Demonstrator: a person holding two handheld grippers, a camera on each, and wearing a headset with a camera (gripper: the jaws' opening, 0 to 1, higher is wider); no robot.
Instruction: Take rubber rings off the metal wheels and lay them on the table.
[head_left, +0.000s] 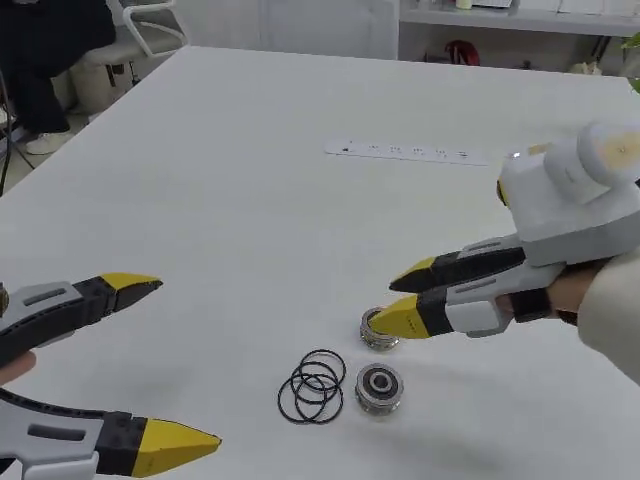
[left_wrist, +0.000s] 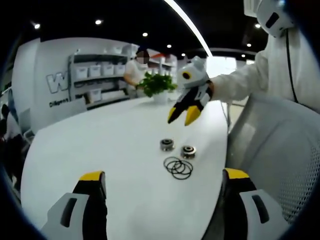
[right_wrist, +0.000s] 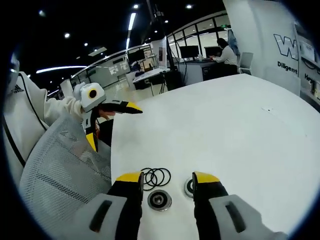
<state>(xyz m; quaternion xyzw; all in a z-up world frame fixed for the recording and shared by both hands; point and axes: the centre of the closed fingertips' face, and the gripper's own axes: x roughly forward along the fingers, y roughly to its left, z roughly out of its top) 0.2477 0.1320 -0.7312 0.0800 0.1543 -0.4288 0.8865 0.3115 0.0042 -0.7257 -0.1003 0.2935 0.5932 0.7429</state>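
At the workbench, we see the right gripper (head_left: 385, 300) covering part of the far metal wheel (head_left: 380, 343); the left gripper (head_left: 190, 362) runs off the head view's left edge. We cannot count the overlapping rubber rings (head_left: 312, 386).

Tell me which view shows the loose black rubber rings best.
The head view: the rubber rings lie unobstructed, each overlapping loop distinct, beside a metal wheel. The left gripper view shows them small and far off; the right gripper view shows them close, by one jaw tip.

Black rubber rings (head_left: 313, 386), silver metal wheels (head_left: 379, 389), white table (head_left: 250, 180), yellow-tipped black jaws.
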